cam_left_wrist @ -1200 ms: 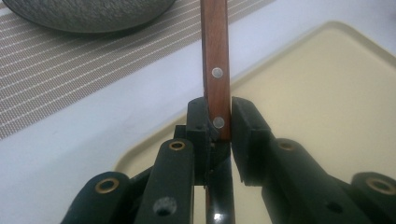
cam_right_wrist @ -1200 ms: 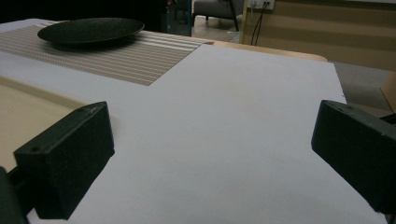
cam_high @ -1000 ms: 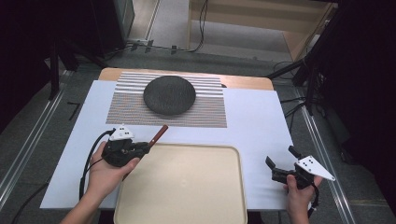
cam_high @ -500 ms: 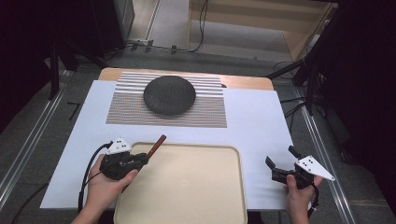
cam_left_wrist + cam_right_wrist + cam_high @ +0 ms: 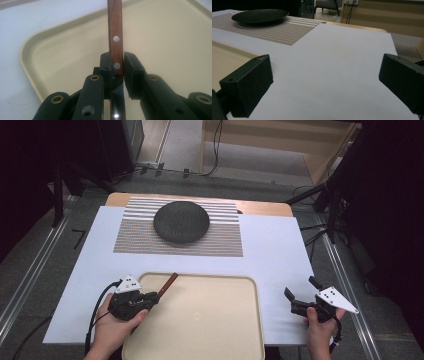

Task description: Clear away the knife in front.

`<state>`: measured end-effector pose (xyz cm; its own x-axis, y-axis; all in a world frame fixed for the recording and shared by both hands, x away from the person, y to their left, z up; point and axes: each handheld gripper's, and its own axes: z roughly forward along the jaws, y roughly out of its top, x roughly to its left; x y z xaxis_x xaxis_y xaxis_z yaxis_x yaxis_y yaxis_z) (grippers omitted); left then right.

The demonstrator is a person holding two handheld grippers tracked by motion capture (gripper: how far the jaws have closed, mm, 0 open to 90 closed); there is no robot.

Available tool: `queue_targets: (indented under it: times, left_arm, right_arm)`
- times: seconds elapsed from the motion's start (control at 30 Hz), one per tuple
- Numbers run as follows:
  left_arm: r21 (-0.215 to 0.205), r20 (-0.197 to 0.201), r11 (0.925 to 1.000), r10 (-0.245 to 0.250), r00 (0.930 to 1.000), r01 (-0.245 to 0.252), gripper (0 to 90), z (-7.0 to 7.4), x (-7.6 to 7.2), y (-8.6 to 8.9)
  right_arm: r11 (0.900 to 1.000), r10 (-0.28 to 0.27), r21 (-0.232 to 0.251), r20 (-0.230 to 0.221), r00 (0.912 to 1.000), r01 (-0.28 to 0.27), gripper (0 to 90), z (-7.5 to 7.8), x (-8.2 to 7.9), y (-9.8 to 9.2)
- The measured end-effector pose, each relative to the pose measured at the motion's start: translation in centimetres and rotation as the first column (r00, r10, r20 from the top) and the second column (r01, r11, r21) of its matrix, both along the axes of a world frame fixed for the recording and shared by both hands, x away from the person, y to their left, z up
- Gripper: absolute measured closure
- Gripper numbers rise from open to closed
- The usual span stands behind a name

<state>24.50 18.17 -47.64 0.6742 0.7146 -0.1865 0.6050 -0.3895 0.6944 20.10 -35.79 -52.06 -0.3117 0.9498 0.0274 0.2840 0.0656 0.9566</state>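
Knife (image 5: 115, 37) work is the step in hand, as I judge it: the left tool (image 5: 150, 299) is clenched on a wooden-handled knife, its jaws pressed to either side of the riveted handle where it meets the blade, with the handle pointing forward and up over the near-left corner of the beige tray (image 5: 210, 330). In the left gripper view a strip of shiny blade runs back between the jaws toward the hand, so the sharp end sits nearest the person. If the aim is to lay it in the tray, I would lower the hand until the handle rests flat on the tray floor before loosening the jaws, and keep the wrist level so the piece does not swing on its narrow pinch. The right tool (image 5: 300, 297) hovers released, jaws wide apart, just above the white sheet (image 5: 270, 245) to the right of the tray, holding nothing. Farther off, a dark round plate (image 5: 181, 221) sits on a striped mat (image 5: 225, 240) at the far side of the bench.
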Motion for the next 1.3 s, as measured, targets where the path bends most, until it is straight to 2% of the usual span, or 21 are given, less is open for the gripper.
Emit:
queue_targets:
  times: [0.23,0.33,0.67,1.0,1.1,1.13,1.17,1.27,1.3]
  left_arm:
    - [0.0,-0.026,1.0,0.0,0.9997,0.0,77.4,-0.7,0.0,-0.1]
    - [0.015,-0.038,0.9999,0.0,0.9993,0.001,77.4,-1.2,0.1,-0.3]
    - [0.054,-0.033,0.9985,0.009,0.9994,-0.007,77.4,-1.6,-0.1,-0.5]
    - [0.046,-0.05,0.9988,0.018,0.9986,-0.016,77.2,-1.7,0.0,-0.5]
    - [0.045,-0.044,0.9987,0.026,0.9987,-0.024,76.5,-1.7,0.1,-0.5]
    - [0.041,-0.032,0.9982,0.046,0.9984,-0.044,70.2,-1.6,0.2,-0.5]
    - [0.037,-0.025,0.9982,0.049,0.9985,-0.048,67.8,-1.5,0.2,-0.5]
    - [0.008,0.0,0.9993,0.035,0.9994,-0.035,68.5,-1.0,0.5,-0.6]
    - [0.012,0.013,0.9996,0.024,0.9996,-0.024,72.0,-0.8,0.6,-0.8]
  right_arm:
    - [1.0,0.0,0.0,-0.003,1.0,0.0,0.0,0.0,0.0,0.0]
    - [1.0,0.001,0.0,-0.002,1.0,-0.001,0.0,0.0,0.0,0.0]
    - [1.0,0.001,0.001,-0.002,1.0,-0.001,0.0,0.0,0.0,0.0]
    - [1.0,0.002,0.0,-0.002,1.0,-0.002,0.0,0.0,0.0,0.0]
    - [1.0,0.003,0.0,-0.001,1.0,-0.003,0.0,0.0,0.0,0.0]
    - [1.0,0.003,0.001,-0.001,1.0,-0.003,0.0,0.0,0.0,0.0]
    - [1.0,0.003,0.001,-0.001,1.0,-0.003,0.0,0.0,0.0,0.0]
    - [1.0,0.003,0.001,-0.002,1.0,-0.003,0.0,0.0,0.0,0.0]
    - [1.0,0.002,0.001,-0.004,1.0,-0.002,0.0,0.0,0.0,0.1]
